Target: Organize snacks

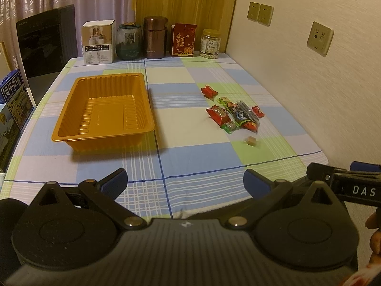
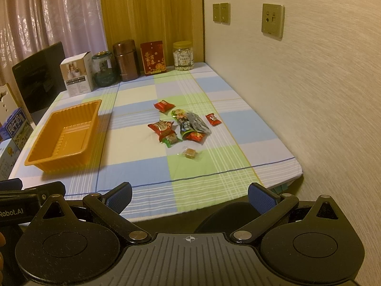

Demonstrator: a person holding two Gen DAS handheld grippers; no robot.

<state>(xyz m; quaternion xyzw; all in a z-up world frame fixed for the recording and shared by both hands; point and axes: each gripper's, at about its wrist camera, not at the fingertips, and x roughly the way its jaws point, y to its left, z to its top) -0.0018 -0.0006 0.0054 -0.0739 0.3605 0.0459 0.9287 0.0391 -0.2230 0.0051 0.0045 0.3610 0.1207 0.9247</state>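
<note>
An empty orange plastic tray (image 1: 71, 128) (image 2: 35, 157) sits on the left of the checked tablecloth. A loose pile of wrapped snacks (image 1: 234, 114) (image 2: 183, 128) lies to its right: red packets, a green-and-dark packet, a silver blister pack. One red packet (image 1: 209, 91) (image 2: 163, 105) lies apart behind the pile. A small brown cube sweet in clear wrap (image 1: 251, 141) (image 2: 189, 153) lies in front. My left gripper (image 1: 185, 182) is open and empty above the table's near edge. My right gripper (image 2: 190, 196) is open and empty, also at the near edge.
Along the back edge stand a white box (image 1: 98, 43), a glass jar (image 1: 128, 41), a brown canister (image 1: 154, 37), a red packet (image 1: 183, 40) and a jar of white sweets (image 1: 210, 44). A wall runs along the right. Milk cartons (image 1: 14, 102) stand at the left.
</note>
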